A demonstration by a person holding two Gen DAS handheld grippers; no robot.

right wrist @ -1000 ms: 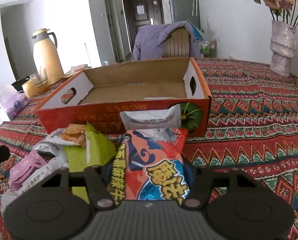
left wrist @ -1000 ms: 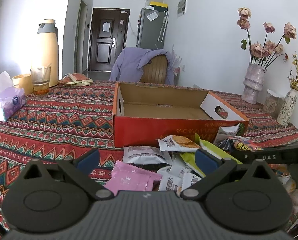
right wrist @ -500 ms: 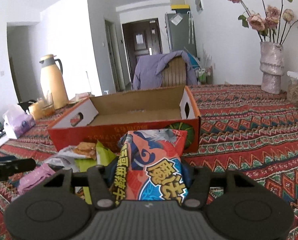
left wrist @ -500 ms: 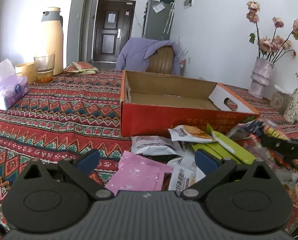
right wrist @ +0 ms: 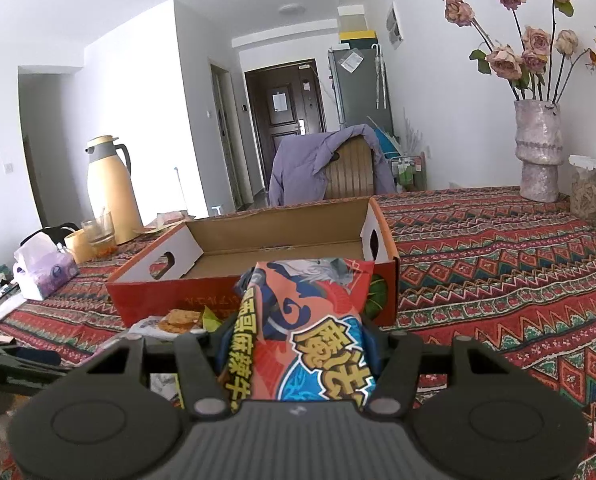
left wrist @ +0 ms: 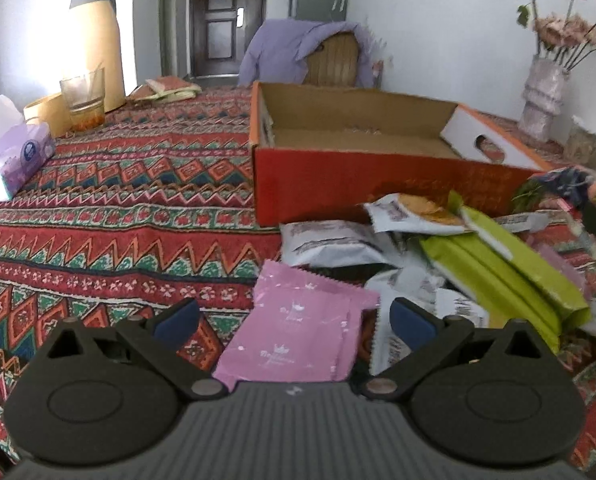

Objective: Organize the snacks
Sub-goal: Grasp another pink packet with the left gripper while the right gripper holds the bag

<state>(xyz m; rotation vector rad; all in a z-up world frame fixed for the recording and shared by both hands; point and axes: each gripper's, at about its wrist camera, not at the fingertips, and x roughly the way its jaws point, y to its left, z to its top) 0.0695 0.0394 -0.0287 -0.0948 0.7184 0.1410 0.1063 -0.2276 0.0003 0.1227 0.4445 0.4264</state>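
Observation:
An open red cardboard box stands on the patterned table; it also shows in the right wrist view and looks empty inside. A heap of snack packets lies in front of it: a pink packet, white packets and green packets. My left gripper is open, its fingers on either side of the pink packet. My right gripper is shut on a red-and-blue snack bag and holds it raised in front of the box's near wall.
A tissue pack, a glass, a cup and a cream thermos stand at the left. A vase of dried roses and a jar stand at the right. A chair with a purple jacket is behind the table.
My right gripper has lifted the red-and-blue bag up from the heap toward the box. My left gripper has moved closer over the pink packet, still open.

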